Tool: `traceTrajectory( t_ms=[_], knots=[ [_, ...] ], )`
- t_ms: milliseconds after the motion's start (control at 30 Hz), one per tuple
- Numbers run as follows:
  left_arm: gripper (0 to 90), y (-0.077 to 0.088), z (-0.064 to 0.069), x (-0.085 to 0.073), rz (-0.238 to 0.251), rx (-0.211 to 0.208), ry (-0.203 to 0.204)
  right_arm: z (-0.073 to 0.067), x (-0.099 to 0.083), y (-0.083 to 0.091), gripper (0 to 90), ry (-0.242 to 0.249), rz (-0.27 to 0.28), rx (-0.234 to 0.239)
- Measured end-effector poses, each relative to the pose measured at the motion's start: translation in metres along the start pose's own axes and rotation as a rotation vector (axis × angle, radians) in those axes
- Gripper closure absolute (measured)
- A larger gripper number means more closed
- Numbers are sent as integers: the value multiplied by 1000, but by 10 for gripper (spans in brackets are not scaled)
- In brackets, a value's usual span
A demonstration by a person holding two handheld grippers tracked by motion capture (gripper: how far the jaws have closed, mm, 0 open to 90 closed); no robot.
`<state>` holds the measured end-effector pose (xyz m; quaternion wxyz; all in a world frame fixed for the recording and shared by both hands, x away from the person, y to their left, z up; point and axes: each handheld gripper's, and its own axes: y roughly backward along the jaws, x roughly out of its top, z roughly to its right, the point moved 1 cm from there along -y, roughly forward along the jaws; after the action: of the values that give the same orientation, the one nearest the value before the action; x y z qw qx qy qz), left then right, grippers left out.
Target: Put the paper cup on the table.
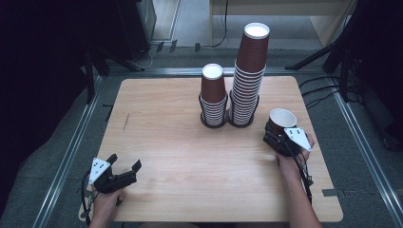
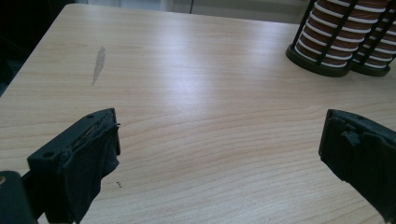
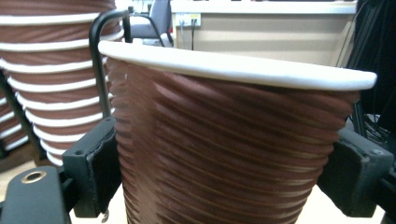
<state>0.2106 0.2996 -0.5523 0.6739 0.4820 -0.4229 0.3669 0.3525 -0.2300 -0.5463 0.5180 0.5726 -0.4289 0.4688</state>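
A single brown ribbed paper cup [image 1: 282,118] with a white rim stands upright at the table's right side, mouth up. My right gripper [image 1: 278,129] is shut on it; in the right gripper view the cup [image 3: 224,116] sits between the two pads, which press its sides. Two stacks of the same cups stand upside down in black wire holders at the back middle, a short stack [image 1: 213,95] and a tall stack [image 1: 249,71], just left of the held cup. My left gripper [image 1: 124,162] lies near the front left edge, open with nothing between its fingers [image 2: 93,154].
The wooden table [image 1: 190,156] has a small dark scuff [image 2: 98,65] at its left. Metal rails run along the floor on both sides. Cables and stand legs lie beyond the far edge.
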Motion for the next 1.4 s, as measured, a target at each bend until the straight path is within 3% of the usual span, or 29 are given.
traceTrajectory(
  t_ms=[333,733,1067,1167,1400],
  knots=[
    [0,-1,0,0,-1,0,6,0,-1,1,123,2,-19,3],
    [0,0,-2,1,-3,-4,16,5,2,9,104,-45,-79,11],
    [0,0,-1,1,-6,-1,13,5,2,12,39,-18,-96,51],
    [0,0,-1,1,-6,-1,14,4,3,14,0,-18,-89,83],
    [0,0,-2,1,-5,-1,18,2,5,19,0,-2,-85,89]
  ],
)
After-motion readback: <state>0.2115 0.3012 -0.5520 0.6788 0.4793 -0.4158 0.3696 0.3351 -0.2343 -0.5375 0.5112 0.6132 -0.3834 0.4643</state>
